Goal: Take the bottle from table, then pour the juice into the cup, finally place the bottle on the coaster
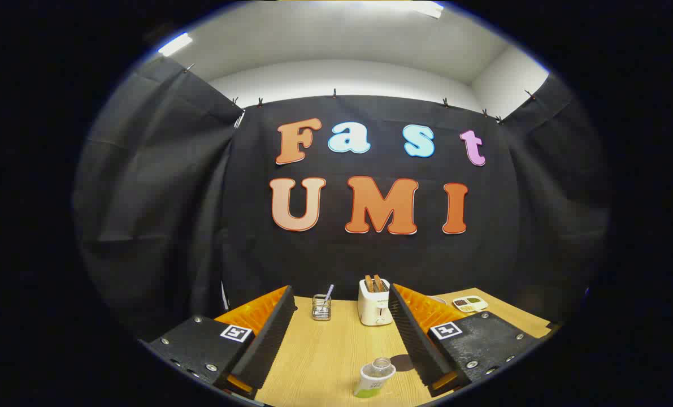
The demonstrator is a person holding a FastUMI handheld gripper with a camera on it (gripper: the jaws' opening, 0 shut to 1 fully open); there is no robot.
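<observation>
A small clear bottle (374, 376) with a green label and no cap stands upright on the wooden table (325, 356), low between my two fingers and nearer the right one. My gripper (342, 294) is open, its orange-and-black fingers (271, 333) spread wide on either side. Nothing is held. The bottle touches neither finger.
A white toaster (374, 302) with two slices in it stands at the far edge of the table, just left of the right fingertip. A wire basket (321, 307) with a utensil sits left of it. A small white dish (469, 304) lies at the far right.
</observation>
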